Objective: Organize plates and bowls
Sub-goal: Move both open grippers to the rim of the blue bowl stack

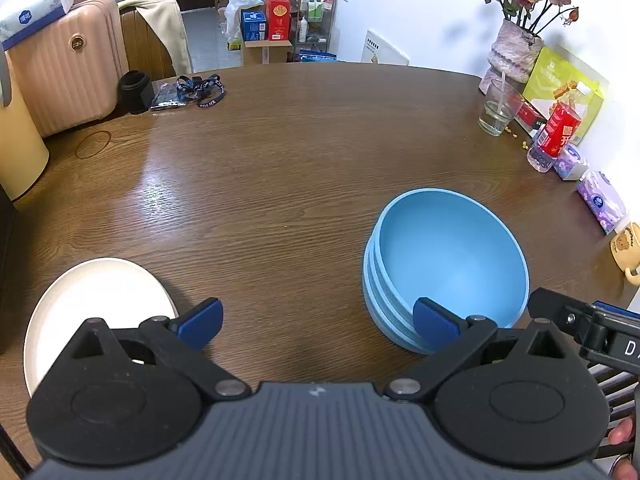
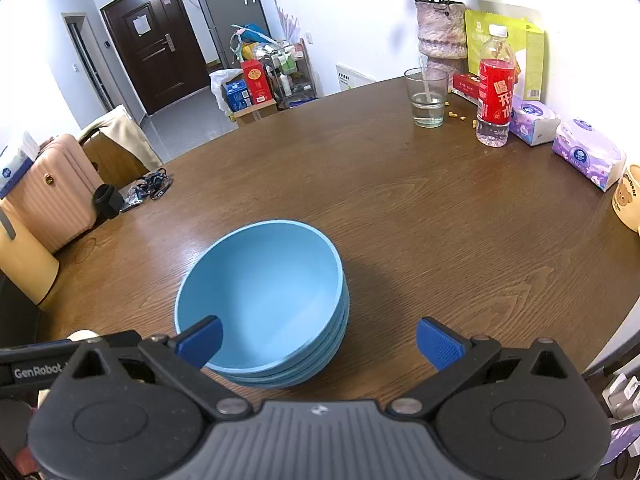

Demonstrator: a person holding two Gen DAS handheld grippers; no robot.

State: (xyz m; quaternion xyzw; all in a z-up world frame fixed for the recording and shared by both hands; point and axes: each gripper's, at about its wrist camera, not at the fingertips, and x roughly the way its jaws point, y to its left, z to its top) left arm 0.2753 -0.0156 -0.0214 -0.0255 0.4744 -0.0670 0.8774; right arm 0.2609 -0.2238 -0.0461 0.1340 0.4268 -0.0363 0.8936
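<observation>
Left wrist view: three nested blue bowls (image 1: 452,260), one white plate (image 1: 88,304), both hand-held grippers (image 1: 318,322) (image 2: 319,342) agape.

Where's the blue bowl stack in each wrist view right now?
Left wrist: blue bowl stack at lower right, beside the left gripper.
Right wrist: blue bowl stack at lower centre-left, by the right gripper.
Shared landmark: drinking glass.

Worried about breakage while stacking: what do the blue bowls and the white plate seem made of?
Blue bowls: probably matte plastic or silicone, with a uniform colour and soft, dull sheen. White plate: matte cream, possibly plastic or melamine; ceramic can't be excluded.
</observation>
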